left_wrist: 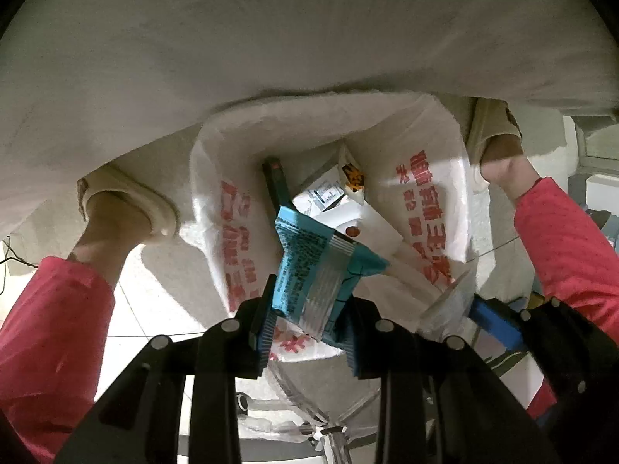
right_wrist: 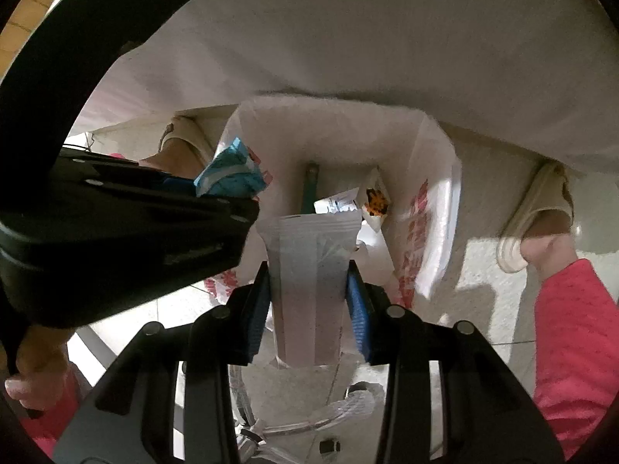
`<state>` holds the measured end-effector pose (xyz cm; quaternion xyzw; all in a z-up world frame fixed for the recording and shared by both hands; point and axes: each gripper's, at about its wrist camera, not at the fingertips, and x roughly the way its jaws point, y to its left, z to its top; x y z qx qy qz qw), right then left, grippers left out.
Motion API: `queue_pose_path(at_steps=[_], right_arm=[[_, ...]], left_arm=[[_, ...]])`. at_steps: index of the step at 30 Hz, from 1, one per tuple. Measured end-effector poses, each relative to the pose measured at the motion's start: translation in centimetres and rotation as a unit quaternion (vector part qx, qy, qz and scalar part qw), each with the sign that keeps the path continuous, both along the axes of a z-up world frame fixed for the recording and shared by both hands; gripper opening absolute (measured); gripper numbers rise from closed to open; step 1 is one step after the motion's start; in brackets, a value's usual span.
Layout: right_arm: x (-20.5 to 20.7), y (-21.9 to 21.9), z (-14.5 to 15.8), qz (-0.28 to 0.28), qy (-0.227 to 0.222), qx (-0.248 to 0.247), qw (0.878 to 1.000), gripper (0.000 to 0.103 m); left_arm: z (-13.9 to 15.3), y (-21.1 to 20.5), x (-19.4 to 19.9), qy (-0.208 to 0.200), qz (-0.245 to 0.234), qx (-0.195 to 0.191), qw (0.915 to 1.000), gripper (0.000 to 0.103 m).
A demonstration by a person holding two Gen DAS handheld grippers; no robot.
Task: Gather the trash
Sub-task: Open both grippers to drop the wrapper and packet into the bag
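My left gripper [left_wrist: 307,319] is shut on a blue and silver snack wrapper [left_wrist: 317,266] and holds it over the open mouth of a white plastic bag with red print [left_wrist: 433,189]. My right gripper [right_wrist: 309,297] is shut on a white and grey sachet [right_wrist: 309,270] above the same bag [right_wrist: 429,201]. Inside the bag lie a dark green stick [left_wrist: 276,181], a white labelled packet [left_wrist: 323,193] and an orange-printed wrapper [left_wrist: 354,179]. The left gripper's body [right_wrist: 127,232] and the blue wrapper [right_wrist: 230,172] show at the left of the right wrist view. The right gripper's blue pad [left_wrist: 493,323] shows at the right of the left wrist view.
The person's feet in cream slippers [left_wrist: 131,208] [left_wrist: 495,139] stand either side of the bag, with pink trouser legs [left_wrist: 46,328] [left_wrist: 561,239]. A white cloth-covered edge [left_wrist: 309,31] overhangs the bag from above. The floor [left_wrist: 154,301] is pale tile.
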<state>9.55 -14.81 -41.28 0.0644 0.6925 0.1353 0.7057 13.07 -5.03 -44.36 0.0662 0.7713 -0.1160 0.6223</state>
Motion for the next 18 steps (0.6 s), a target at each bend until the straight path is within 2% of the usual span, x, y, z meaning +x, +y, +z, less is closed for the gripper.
queue_pose_path(at_steps=[7,18], right_arm=[[0.6,-0.2,-2.3,-0.005,0.016,-0.004,1.000,0.037],[1.3,0.1,-4.6,-0.013,0.032,-0.004,0.999,0.037]], left_arm=[[-2.9,-0.7,1.3,0.027,0.005,0.000,0.9996,0.030],[-5.6,-0.4,2.5,0.054,0.028,-0.001,0.9981,0.030]])
